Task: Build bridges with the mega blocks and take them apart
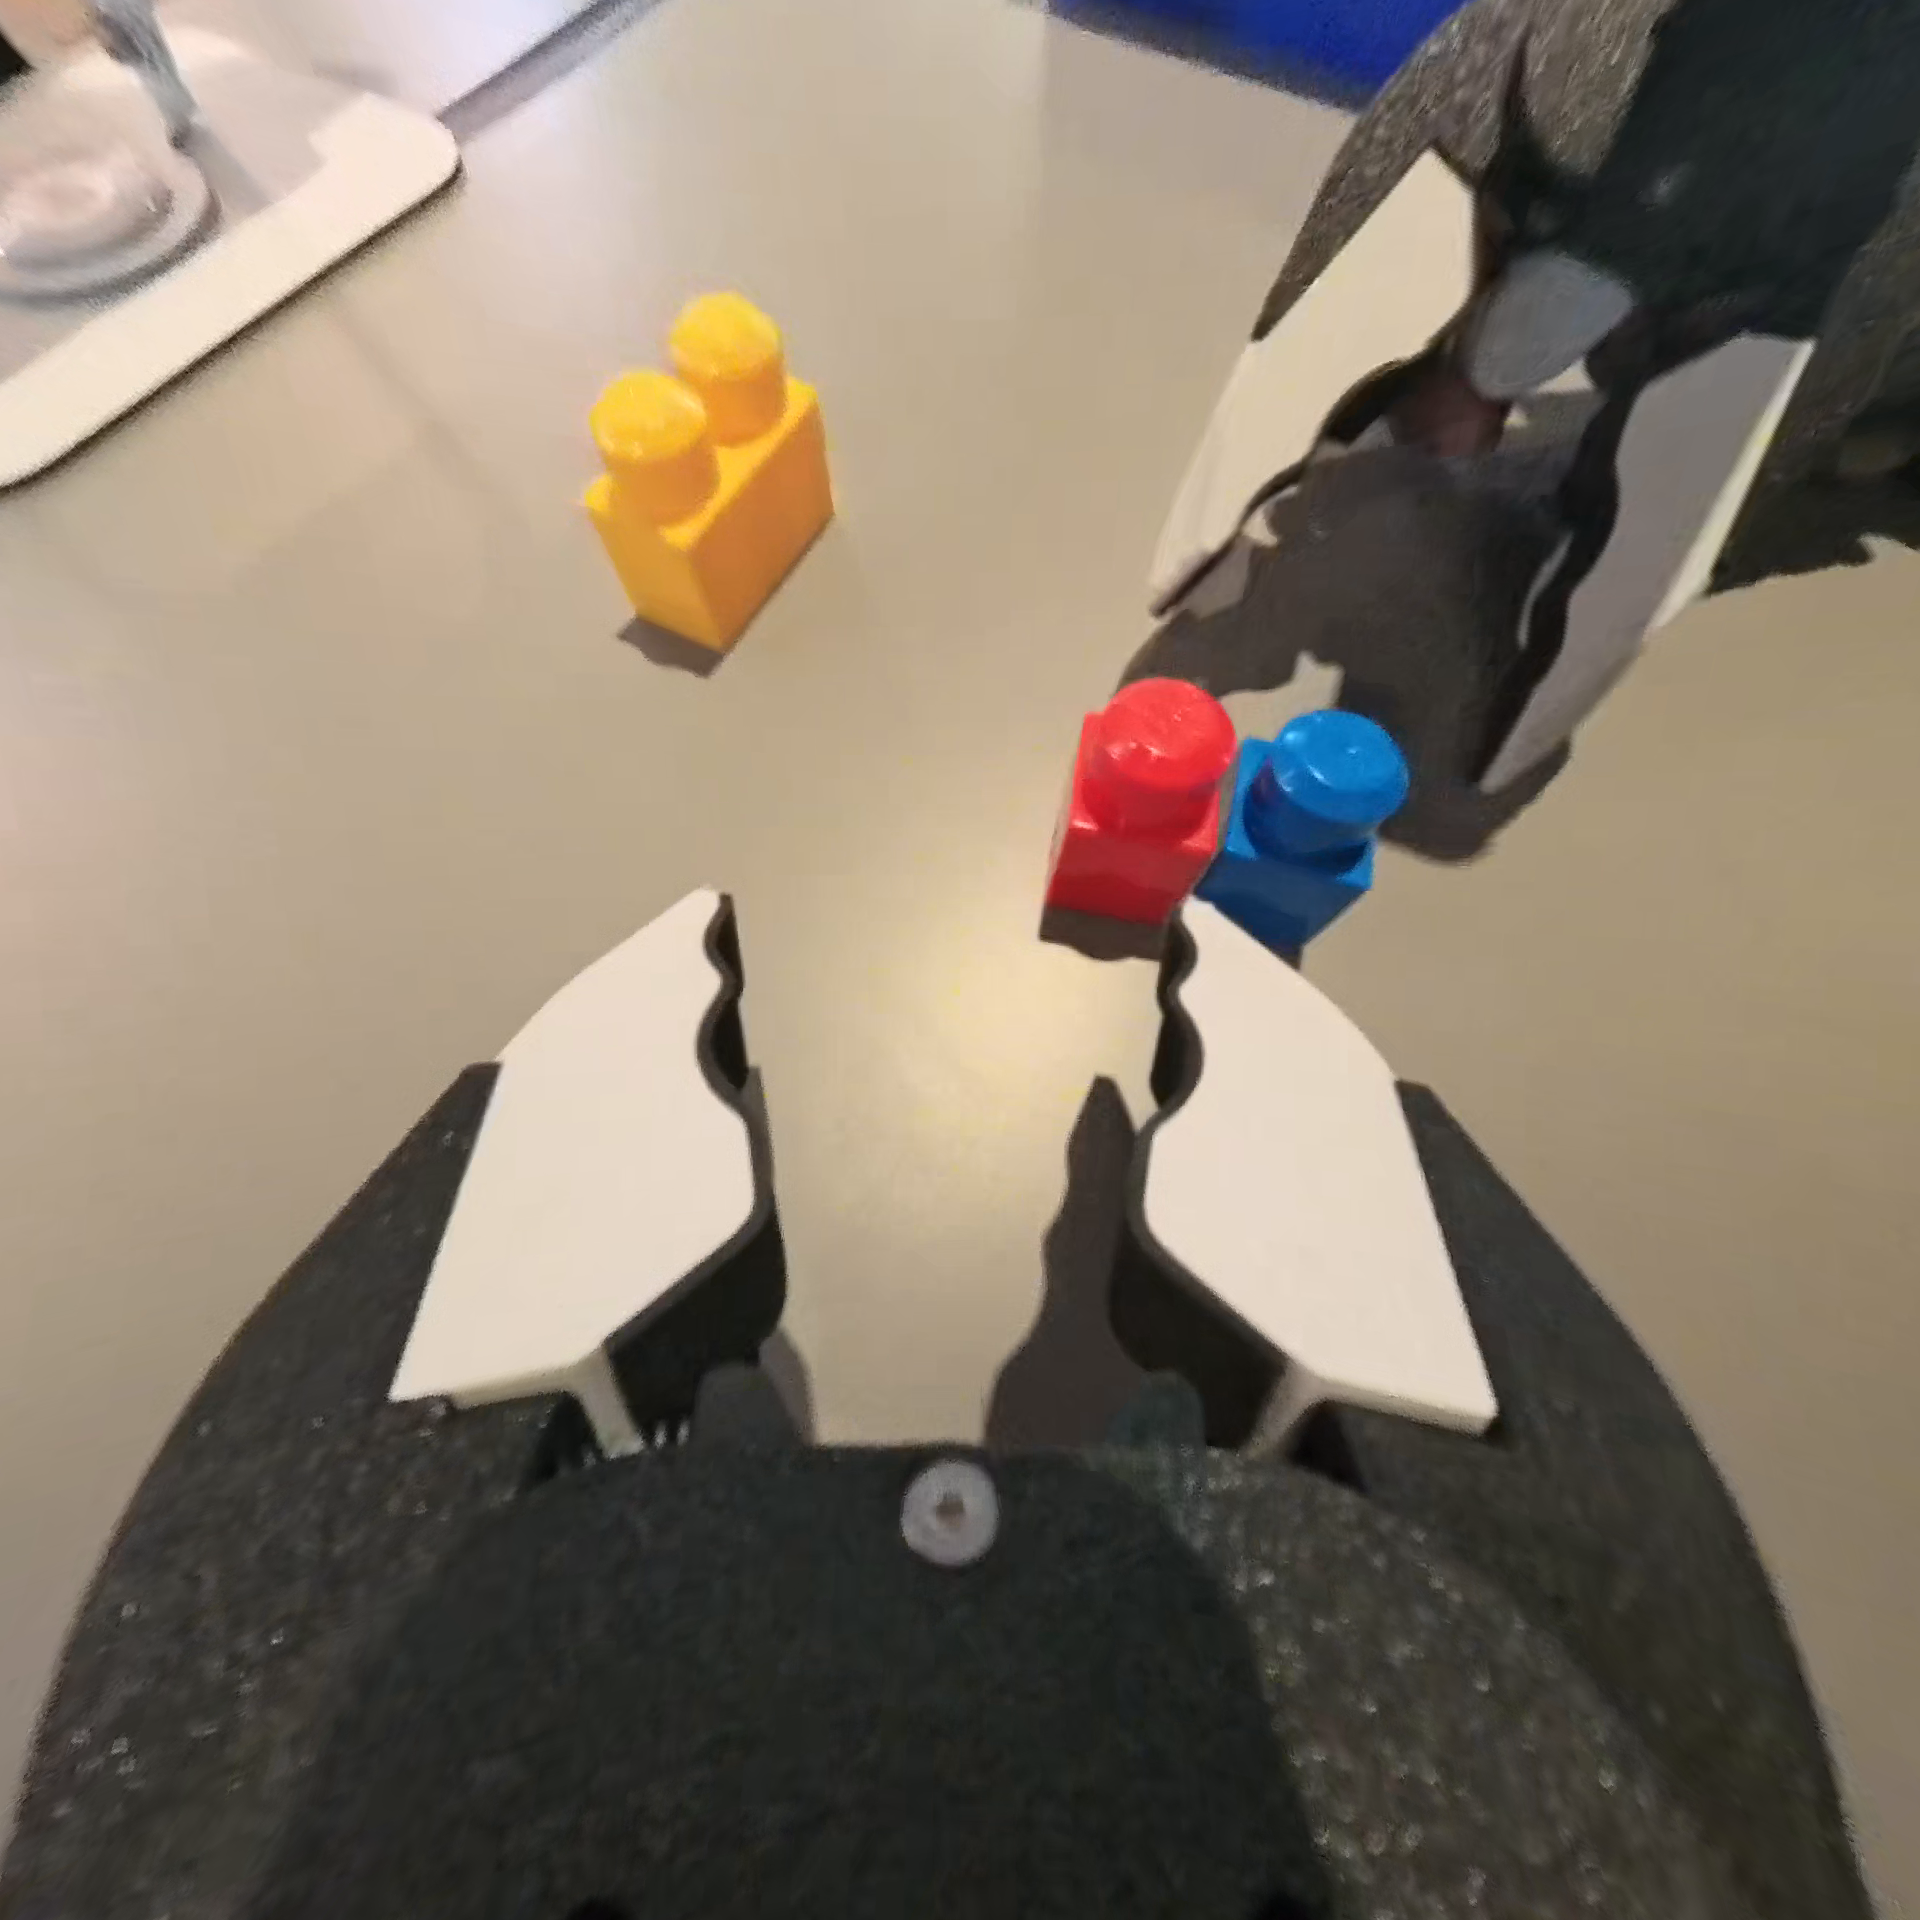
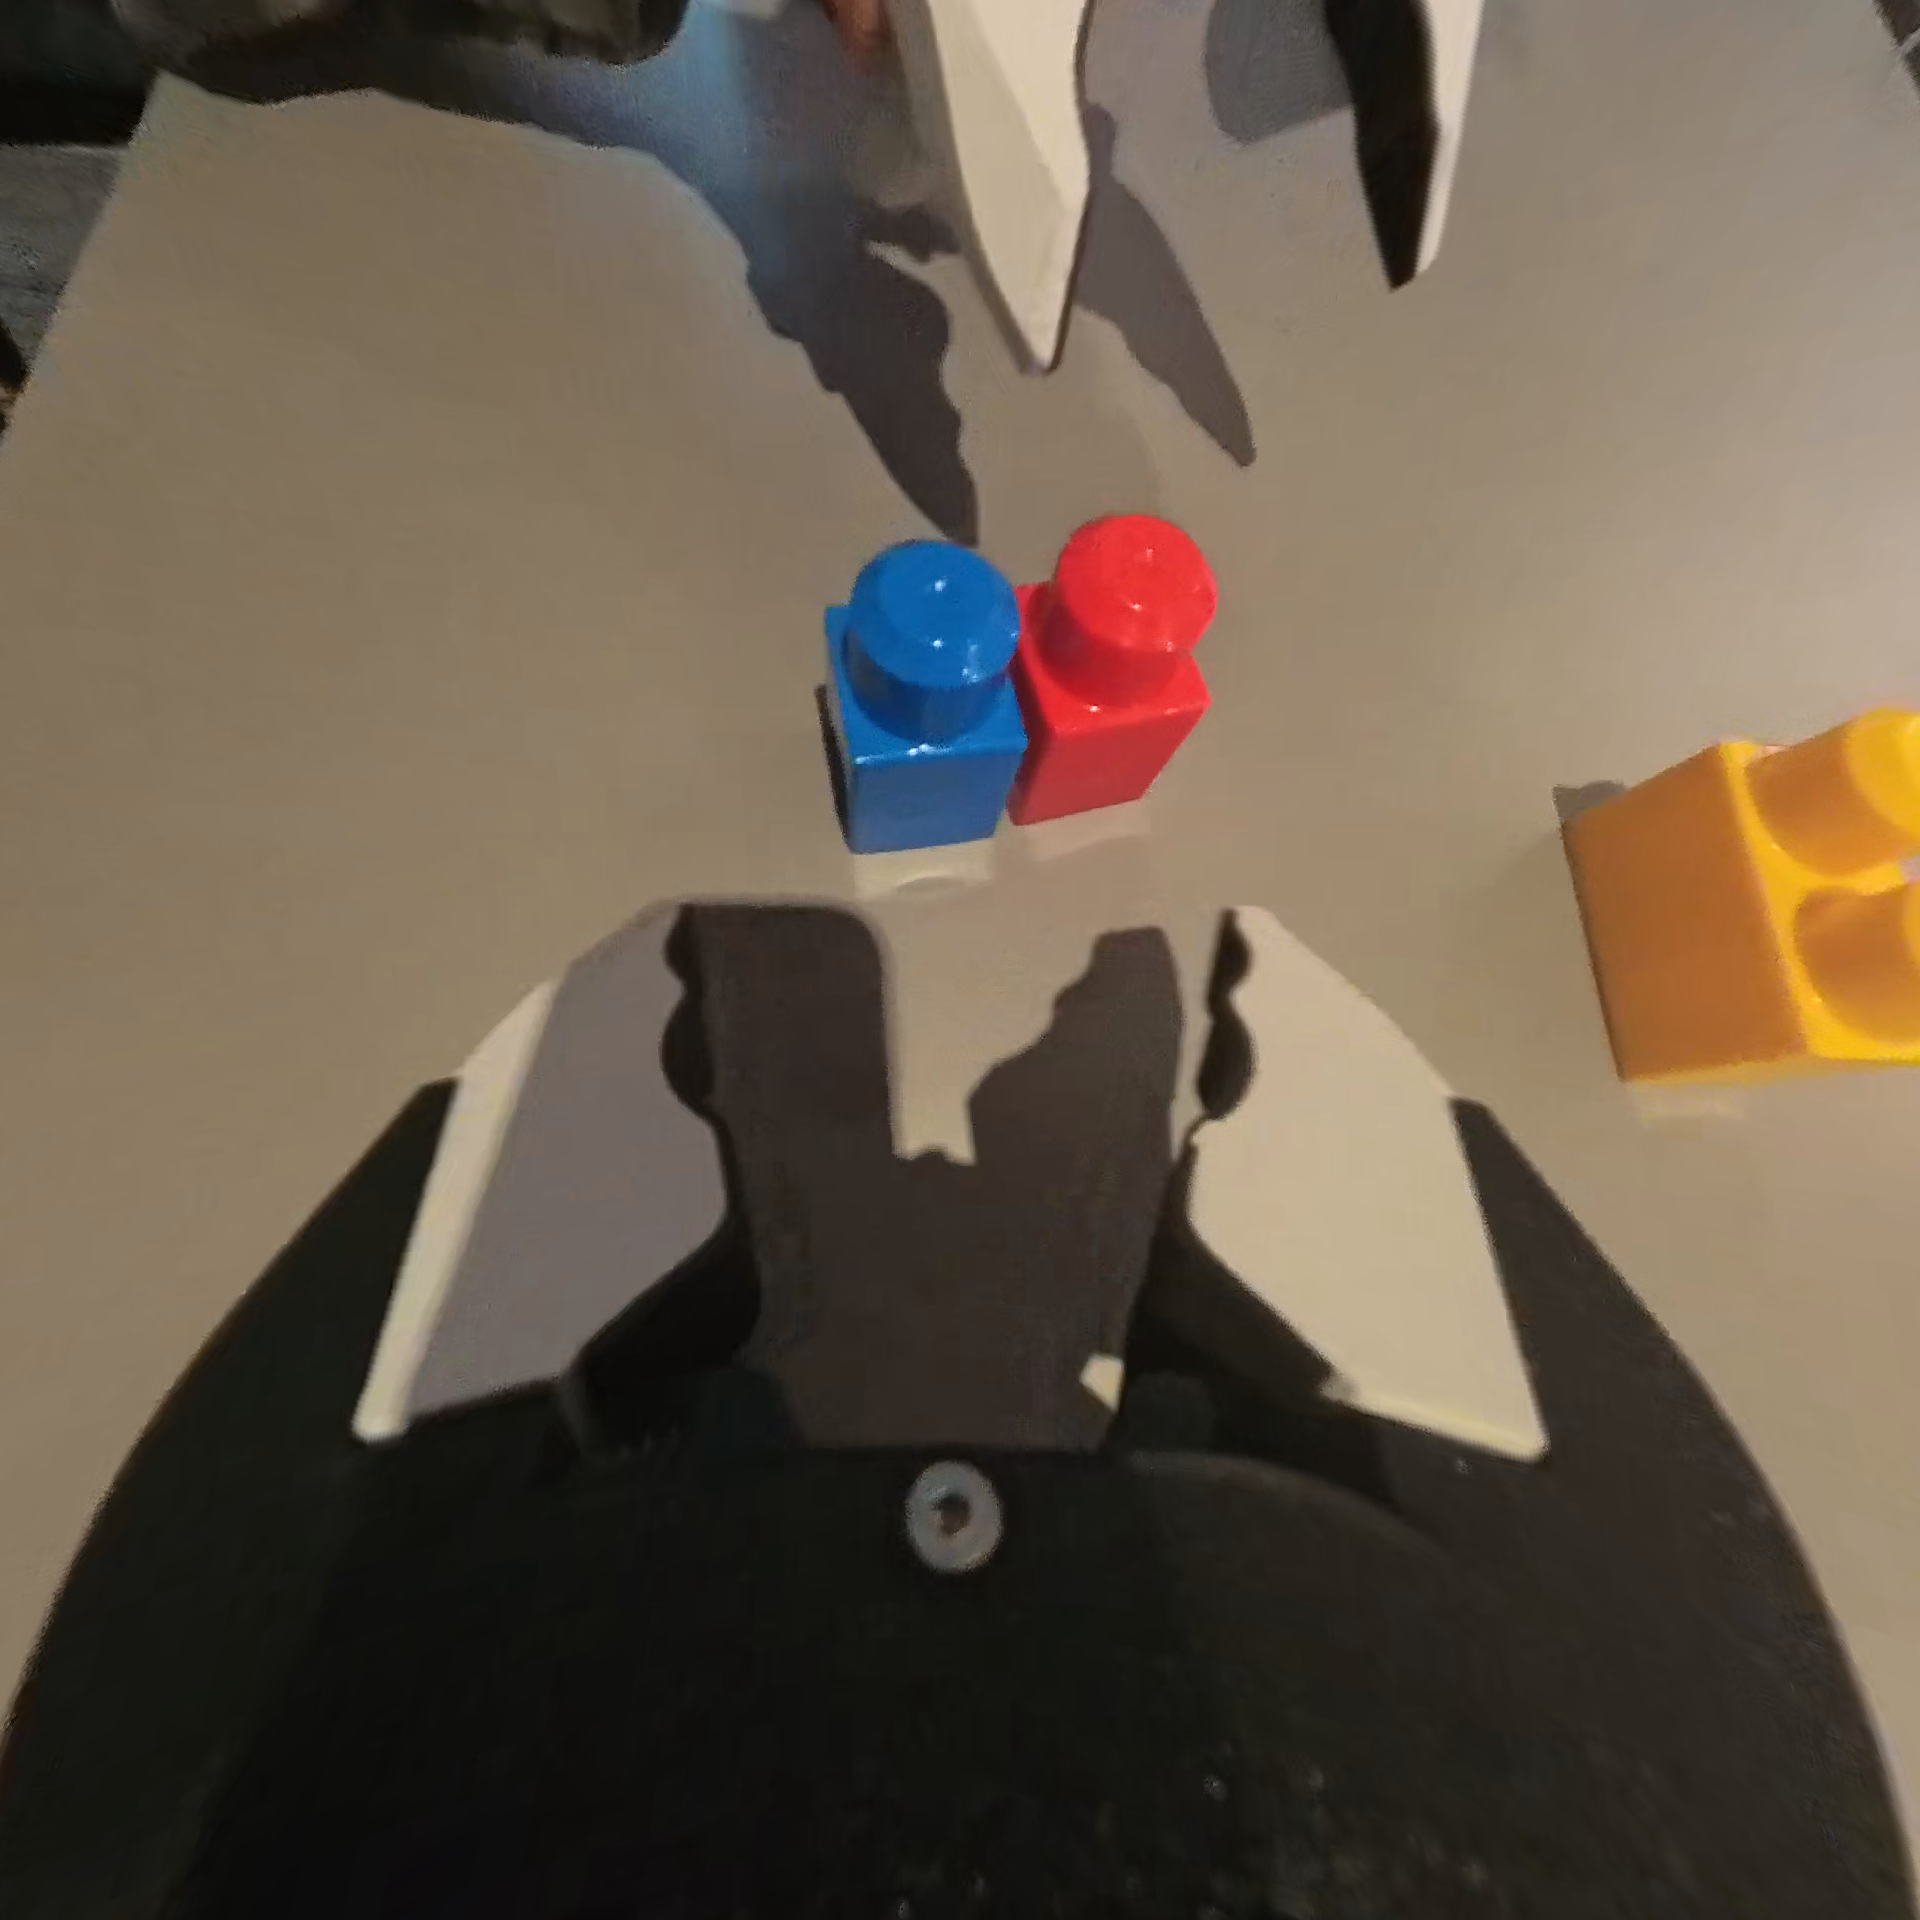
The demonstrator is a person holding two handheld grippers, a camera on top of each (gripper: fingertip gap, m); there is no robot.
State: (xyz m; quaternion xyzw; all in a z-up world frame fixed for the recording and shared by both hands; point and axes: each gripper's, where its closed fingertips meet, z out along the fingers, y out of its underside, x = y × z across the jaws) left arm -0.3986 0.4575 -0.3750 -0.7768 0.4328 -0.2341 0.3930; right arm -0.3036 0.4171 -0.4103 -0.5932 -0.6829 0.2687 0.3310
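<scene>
Both grippers hover spread wide and empty above a grey table (image 1: 935,364), facing each other across a pair of small blocks. In the left wrist view, the left gripper (image 1: 951,935) has its white fingers well apart, with the right fingertip just near of the red block (image 1: 1132,821) and partly covering the base of the blue block (image 1: 1304,831). These two single-stud blocks stand upright, side by side and touching. The right gripper (image 1: 1340,686) reaches in from the far right, its tips above the table just beyond the blue block.

A yellow block (image 1: 712,478) with two studs stands alone to the far left, well apart from the pair. A white board (image 1: 260,249) lies at the far left corner.

In the right wrist view, the right gripper (image 2: 951,914) sits just near of the blue block (image 2: 925,707) and red block (image 2: 1117,686), neither finger touching them. The yellow block (image 2: 1756,904) sits at the right edge.
</scene>
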